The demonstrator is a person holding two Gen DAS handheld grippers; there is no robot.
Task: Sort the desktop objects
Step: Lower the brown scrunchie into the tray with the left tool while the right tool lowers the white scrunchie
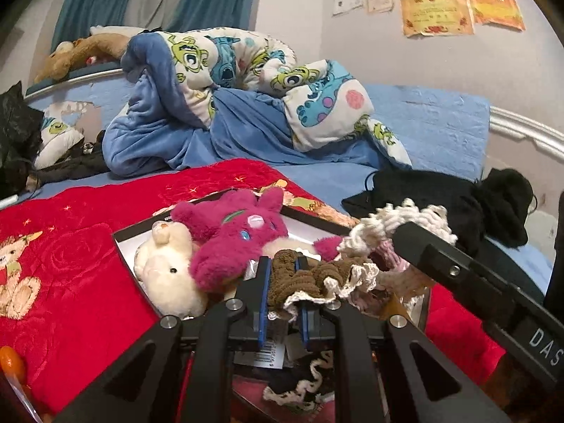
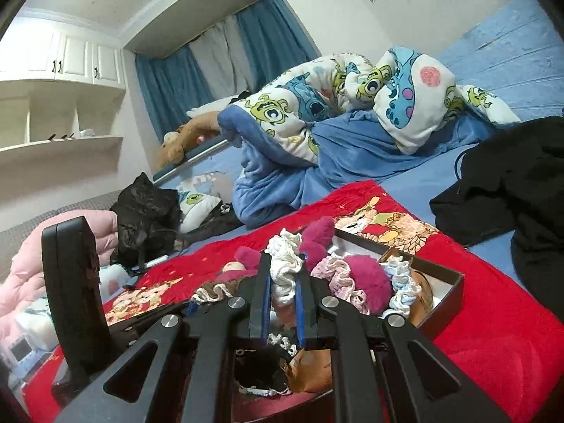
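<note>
two grippers lift scrunchies over the toy box on a bed

left gripper [image 1: 282,264] fingers pinch a brown scrunchie [image 1: 299,276]; right gripper [image 2: 283,275] fingers clamp a white scrunchie [image 2: 285,268]: soft, light, best gripped mid-band.

Soft, even indoor light fills both fisheye views with only faint shadows and no glare, while straight lines bow strongly toward the black-vignetted corners and far details look slightly soft.
</note>
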